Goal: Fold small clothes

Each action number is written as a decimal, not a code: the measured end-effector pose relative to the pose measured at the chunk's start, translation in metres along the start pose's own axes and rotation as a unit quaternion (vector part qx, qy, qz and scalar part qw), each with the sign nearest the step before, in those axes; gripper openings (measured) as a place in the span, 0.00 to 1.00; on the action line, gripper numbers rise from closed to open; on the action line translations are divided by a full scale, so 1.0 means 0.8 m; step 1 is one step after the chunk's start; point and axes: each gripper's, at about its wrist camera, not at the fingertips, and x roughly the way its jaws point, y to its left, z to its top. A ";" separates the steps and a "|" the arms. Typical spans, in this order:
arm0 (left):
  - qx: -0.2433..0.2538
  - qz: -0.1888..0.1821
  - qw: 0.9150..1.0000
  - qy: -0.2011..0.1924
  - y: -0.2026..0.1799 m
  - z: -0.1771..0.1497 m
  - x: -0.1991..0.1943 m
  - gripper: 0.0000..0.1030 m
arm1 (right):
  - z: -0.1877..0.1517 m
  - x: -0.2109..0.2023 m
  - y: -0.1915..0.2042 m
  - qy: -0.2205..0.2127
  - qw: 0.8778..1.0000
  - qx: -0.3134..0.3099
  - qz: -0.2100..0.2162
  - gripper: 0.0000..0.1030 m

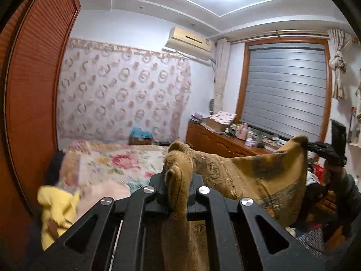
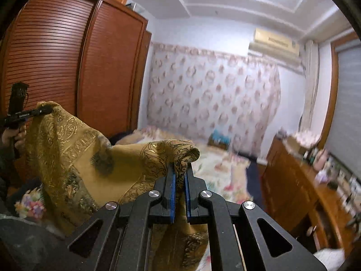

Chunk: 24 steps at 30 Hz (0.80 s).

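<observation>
Left gripper and right gripper each pinch a corner of the gold cloth, stretched mid-frame above the bed

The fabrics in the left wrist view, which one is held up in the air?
The gold patterned cloth, stretched between the left tool and right tool. The yellow garment and floral bedspread lie below.

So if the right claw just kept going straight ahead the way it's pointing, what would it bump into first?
Nothing close, it seems. The right claw is shut on a corner of the golden cloth and points over the flowered bed toward the patterned curtain. That curtain is my guess; depth is unclear.
</observation>
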 end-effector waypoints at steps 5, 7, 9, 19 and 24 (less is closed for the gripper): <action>0.018 0.059 0.998 0.022 0.047 0.021 0.118 0.09 | 0.040 0.116 -0.026 0.011 0.999 -0.011 -0.043 0.06; 0.025 0.077 0.996 0.045 0.075 0.009 0.176 0.17 | 0.037 0.190 -0.032 0.032 0.998 0.002 -0.061 0.07; 0.024 0.086 0.993 0.080 0.100 -0.011 0.229 0.23 | 0.026 0.269 -0.033 0.067 0.994 0.022 -0.077 0.18; 0.032 0.093 0.974 0.205 0.140 -0.126 0.321 0.61 | -0.112 0.476 -0.039 0.226 0.966 0.091 -0.089 0.21; 0.037 0.074 0.973 0.213 0.109 -0.139 0.299 0.68 | -0.119 0.468 -0.046 0.232 0.965 0.112 -0.047 0.42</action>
